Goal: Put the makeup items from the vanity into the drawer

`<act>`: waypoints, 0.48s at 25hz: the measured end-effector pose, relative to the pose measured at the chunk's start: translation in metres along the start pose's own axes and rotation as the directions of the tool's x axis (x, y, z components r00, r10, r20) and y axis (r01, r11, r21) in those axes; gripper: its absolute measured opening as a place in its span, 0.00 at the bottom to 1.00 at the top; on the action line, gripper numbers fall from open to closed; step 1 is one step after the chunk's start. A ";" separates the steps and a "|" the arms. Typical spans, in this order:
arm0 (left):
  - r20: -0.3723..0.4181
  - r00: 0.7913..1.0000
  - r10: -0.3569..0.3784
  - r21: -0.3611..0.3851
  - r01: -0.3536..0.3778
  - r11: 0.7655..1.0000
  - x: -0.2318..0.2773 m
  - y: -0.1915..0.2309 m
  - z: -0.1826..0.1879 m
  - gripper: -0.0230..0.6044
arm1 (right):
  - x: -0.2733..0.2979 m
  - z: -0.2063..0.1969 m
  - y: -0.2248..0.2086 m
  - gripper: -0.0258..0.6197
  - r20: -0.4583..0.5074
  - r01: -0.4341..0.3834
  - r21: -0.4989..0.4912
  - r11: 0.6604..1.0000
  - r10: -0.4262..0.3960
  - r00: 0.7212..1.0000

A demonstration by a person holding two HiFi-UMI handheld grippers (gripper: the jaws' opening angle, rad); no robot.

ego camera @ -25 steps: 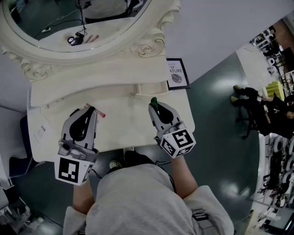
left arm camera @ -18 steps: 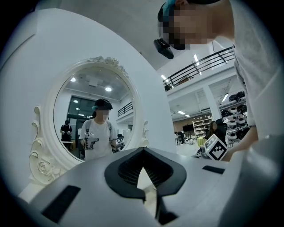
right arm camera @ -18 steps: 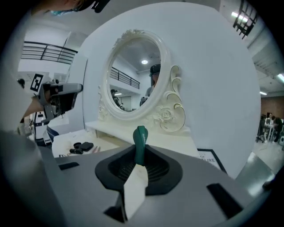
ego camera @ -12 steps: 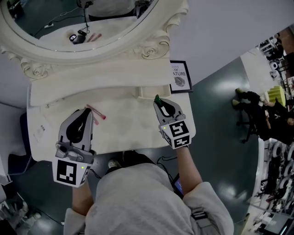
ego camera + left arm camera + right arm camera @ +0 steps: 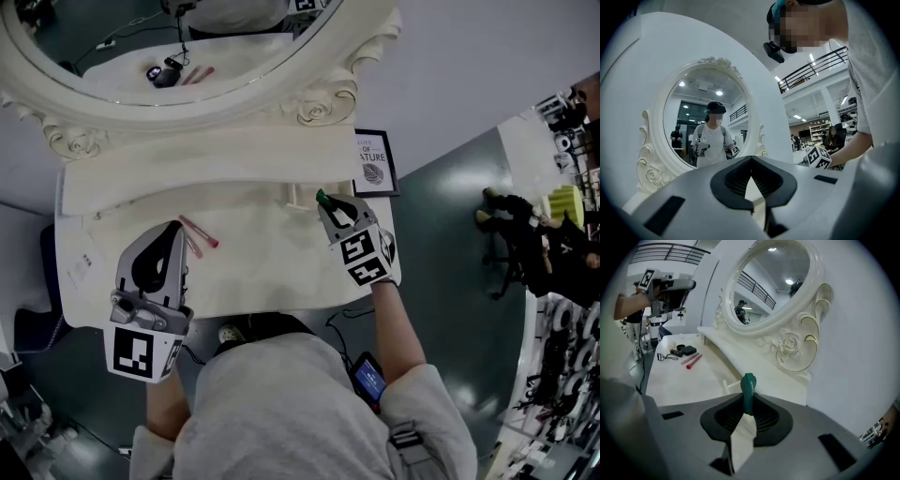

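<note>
The green tube point(image 5: 748, 391) stands nearly upright between the jaws of the right gripper point(image 5: 328, 208). The jaws are closed to a narrow gap and clamp the tube's lower part; its rounded upper end projects clear above the pads. The tube is located over the rear right part of the vanity top point(image 5: 267, 272), just in front of the raised shelf under the mirror point(image 5: 234, 47) and near the framed card point(image 5: 373, 161) that leans at the right end of that shelf. Whether the tube's lower end touches the top cannot be told. No view shows the drawer clearly.

The left gripper point(image 5: 173, 228) is positioned over the left part of the vanity top, well apart from the right gripper. Its jaws meet at the tips and nothing is between them.

Two pink sticks point(image 5: 200, 234) lie side by side on the top, just beside the tip of the left gripper. In the right gripper view, a black compact point(image 5: 687, 350) and an eyelash curler point(image 5: 665, 357) lie beyond the sticks, near the far left end of the top.
</note>
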State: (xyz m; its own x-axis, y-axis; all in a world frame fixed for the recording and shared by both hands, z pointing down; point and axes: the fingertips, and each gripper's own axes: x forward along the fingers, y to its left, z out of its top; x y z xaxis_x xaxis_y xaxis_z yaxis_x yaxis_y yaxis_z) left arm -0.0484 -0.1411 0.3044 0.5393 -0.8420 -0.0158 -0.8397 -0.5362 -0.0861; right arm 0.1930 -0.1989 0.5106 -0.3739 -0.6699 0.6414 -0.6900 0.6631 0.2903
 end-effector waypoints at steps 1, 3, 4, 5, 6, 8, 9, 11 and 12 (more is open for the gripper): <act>-0.003 1.000 0.003 -0.001 -0.003 1.000 0.000 0.002 -0.001 0.06 | 0.003 -0.002 0.000 0.13 -0.021 -0.008 -0.025 1.000 0.007 1.000; -0.010 1.000 0.009 -0.003 -0.009 1.000 0.000 0.005 -0.003 0.06 | 0.009 -0.004 -0.001 0.13 -0.058 -0.023 -0.070 0.997 0.019 0.998; -0.012 1.000 0.013 -0.004 -0.013 1.000 0.000 0.006 -0.004 0.06 | 0.011 -0.005 -0.001 0.13 -0.074 -0.030 -0.090 0.995 0.023 0.997; -0.016 1.000 0.015 -0.005 -0.015 1.000 0.000 0.007 -0.005 0.06 | 0.014 -0.006 -0.002 0.13 -0.090 -0.038 -0.109 0.993 0.028 0.996; -0.019 1.000 0.017 -0.005 -0.017 1.000 0.000 0.008 -0.006 0.06 | 0.017 -0.007 -0.002 0.13 -0.108 -0.050 -0.126 0.991 0.036 0.994; -0.021 1.000 0.020 -0.003 -0.020 1.000 0.000 0.010 -0.006 0.06 | 0.021 -0.011 -0.003 0.13 -0.149 -0.083 -0.158 0.984 0.059 0.987; -0.022 0.999 0.023 -0.002 -0.023 1.000 0.000 0.012 -0.006 0.06 | 0.023 -0.012 -0.003 0.13 -0.170 -0.101 -0.173 0.980 0.071 0.983; -0.025 0.999 0.030 -0.002 -0.030 1.000 -0.001 0.015 -0.007 0.06 | 0.027 -0.015 -0.003 0.13 -0.209 -0.133 -0.196 0.972 0.091 0.974; -0.026 0.999 0.034 -0.003 -0.034 0.999 -0.001 0.017 -0.007 0.06 | 0.028 -0.016 -0.004 0.13 -0.224 -0.145 -0.201 0.969 0.099 0.969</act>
State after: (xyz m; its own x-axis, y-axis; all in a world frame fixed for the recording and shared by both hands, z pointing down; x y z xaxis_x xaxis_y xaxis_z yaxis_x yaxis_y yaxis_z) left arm -0.0636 -0.1495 0.3096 0.5086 -0.8610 0.0069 -0.8578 -0.5074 -0.0828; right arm 0.1951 -0.2153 0.5391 -0.2916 -0.5090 0.8099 -0.4898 0.8067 0.3306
